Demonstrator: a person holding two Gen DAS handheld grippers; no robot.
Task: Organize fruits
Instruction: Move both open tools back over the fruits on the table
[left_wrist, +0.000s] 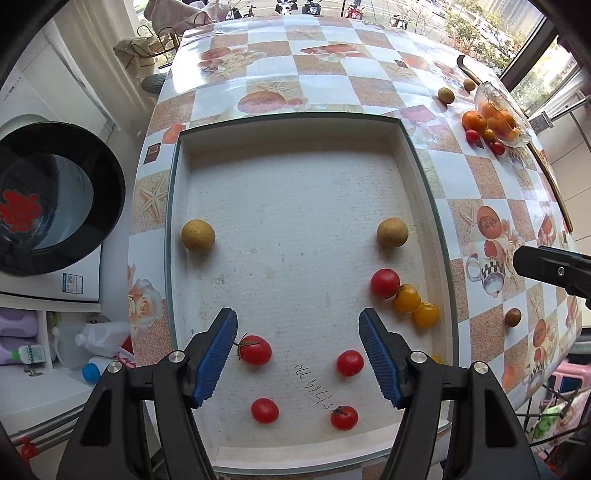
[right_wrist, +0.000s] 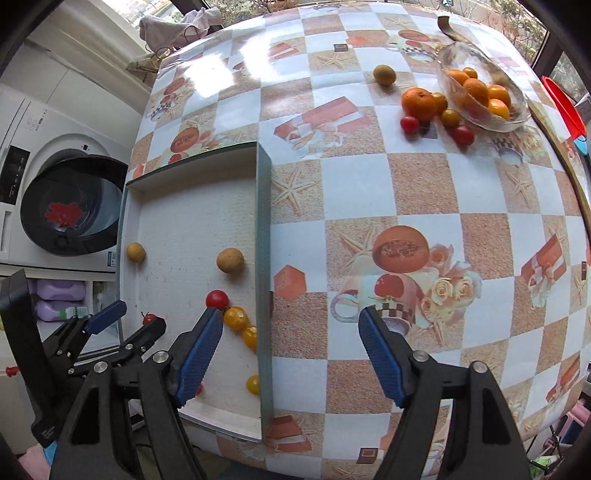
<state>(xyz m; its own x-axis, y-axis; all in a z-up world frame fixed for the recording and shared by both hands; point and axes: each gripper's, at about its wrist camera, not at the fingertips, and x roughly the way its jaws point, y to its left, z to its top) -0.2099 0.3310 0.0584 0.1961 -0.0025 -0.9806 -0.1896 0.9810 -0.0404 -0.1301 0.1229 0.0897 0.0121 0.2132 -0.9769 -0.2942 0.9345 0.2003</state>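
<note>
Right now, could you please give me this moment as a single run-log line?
left gripper: open, empty, over white tray | right gripper: open, empty, over table | glass bowl: oranges inside

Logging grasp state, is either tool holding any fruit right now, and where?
Nothing is held: the left tool and the right tool are both open and empty.

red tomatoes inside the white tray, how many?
5 visible in the white tray: one by the right wall touching a yellow tomato, four near the front at. The hand-held gripper fingers may hide more.
</note>
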